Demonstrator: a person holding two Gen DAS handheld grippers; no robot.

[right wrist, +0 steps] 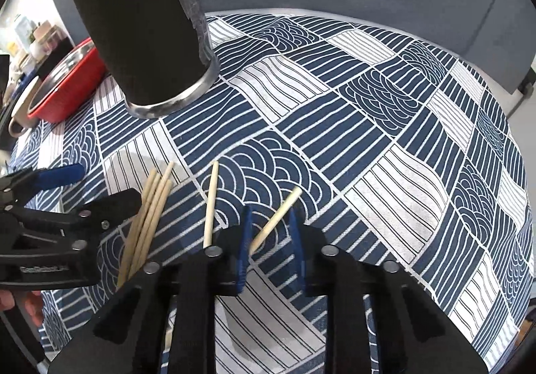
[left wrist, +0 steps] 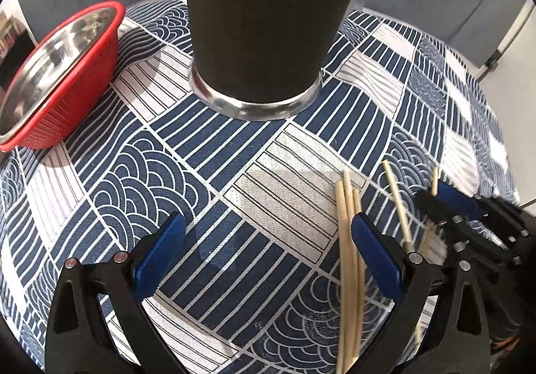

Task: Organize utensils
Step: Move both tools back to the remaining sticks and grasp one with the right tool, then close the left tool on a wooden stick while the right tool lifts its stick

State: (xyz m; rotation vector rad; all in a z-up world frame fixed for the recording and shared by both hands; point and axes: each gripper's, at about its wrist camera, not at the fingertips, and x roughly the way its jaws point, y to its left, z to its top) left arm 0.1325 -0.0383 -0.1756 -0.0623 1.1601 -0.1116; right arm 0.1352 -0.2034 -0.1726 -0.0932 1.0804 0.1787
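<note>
Though gripped, chopstick (right wrist: pixel 276 221) tip up-right.

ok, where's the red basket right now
The red basket sits at the table's far left in both views, left of the black cup, with a steel bowl nested inside.

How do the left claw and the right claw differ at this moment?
The left claw stands wide open; the right claw is nearly closed.

The left claw has only tablecloth between its pads, with the chopstick bundle beside one finger; the right claw has a single chopstick between its blue pads, though contact is unclear.

Both are black with blue pads and point down at the cloth.
</note>
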